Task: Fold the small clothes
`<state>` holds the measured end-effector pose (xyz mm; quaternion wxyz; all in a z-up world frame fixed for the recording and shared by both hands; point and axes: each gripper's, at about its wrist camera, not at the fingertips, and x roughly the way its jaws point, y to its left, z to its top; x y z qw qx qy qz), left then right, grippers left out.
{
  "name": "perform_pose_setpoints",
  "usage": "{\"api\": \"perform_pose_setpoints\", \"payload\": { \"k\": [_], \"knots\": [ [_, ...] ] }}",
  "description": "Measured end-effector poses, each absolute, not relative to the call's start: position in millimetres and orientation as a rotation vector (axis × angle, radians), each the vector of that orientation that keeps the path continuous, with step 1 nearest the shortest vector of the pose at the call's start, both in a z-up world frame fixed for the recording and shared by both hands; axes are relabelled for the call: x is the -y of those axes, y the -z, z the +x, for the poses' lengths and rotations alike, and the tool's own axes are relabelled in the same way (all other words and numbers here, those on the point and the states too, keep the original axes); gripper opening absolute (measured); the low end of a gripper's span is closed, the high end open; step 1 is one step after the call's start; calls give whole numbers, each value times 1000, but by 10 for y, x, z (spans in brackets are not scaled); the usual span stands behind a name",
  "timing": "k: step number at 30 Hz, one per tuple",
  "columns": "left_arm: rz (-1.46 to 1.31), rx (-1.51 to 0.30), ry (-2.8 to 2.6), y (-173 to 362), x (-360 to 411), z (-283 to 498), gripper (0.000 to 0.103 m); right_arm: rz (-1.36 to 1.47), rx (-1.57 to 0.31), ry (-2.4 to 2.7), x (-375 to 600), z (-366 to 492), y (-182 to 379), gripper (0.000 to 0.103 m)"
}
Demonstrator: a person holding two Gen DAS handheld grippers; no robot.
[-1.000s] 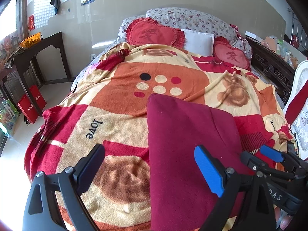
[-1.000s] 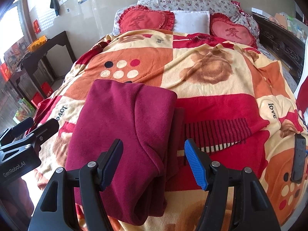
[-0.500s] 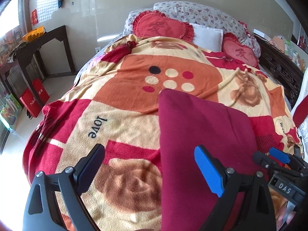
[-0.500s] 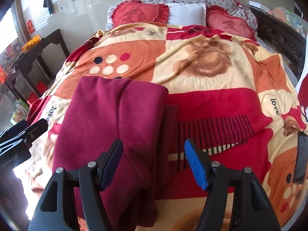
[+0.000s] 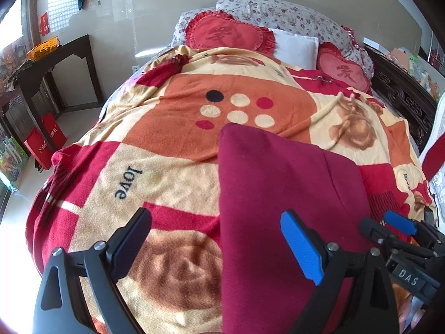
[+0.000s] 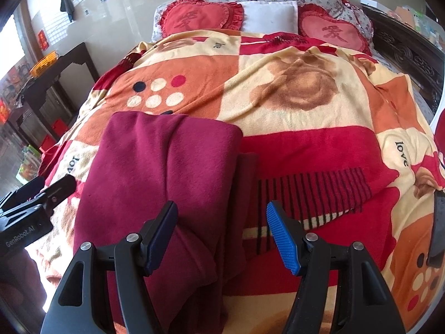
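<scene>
Hovering both grippers over the bed, you've got nothing gripped: left gripper (image 5: 217, 239) fingers spread, right gripper (image 6: 222, 236) fingers spread too, both empty. The maroon garment (image 6: 164, 172) lies part-folded on the patterned blanket (image 5: 172, 172), its left long edge running up between your left fingers, its right edge bunched just under and between your right fingers. A darker under-layer (image 6: 246, 183) sticks out past the top fold, ahead of the right fingers and toward the blue pad (image 6: 283, 239). Risks, as a judgement: the blanket is fleecy and loose, so closing low could pinch blanket along with cloth and drag it. Grabbing only the top layer on the right would likely peel the fold open and leave the under-layer behind. The bunch near your right dark pad (image 6: 162, 236) looks thick and uneven; a shallow bite may slip off. Uneven height between the two grippers would skew the next fold.
</scene>
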<state>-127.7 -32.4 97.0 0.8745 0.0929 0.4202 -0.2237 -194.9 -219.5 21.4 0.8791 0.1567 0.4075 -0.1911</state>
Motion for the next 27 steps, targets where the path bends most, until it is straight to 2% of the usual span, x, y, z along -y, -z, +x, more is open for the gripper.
{"api": "perform_pose_setpoints", "payload": {
  "k": [17,27],
  "knots": [
    [208,-874,483,-972,360,-1362,97,301,-854,366,2004,-1895,-233,48],
    [237,-811,498,-1020,394,-1458,96,305,-848,368,1995,-1902,-235,48]
  ]
}}
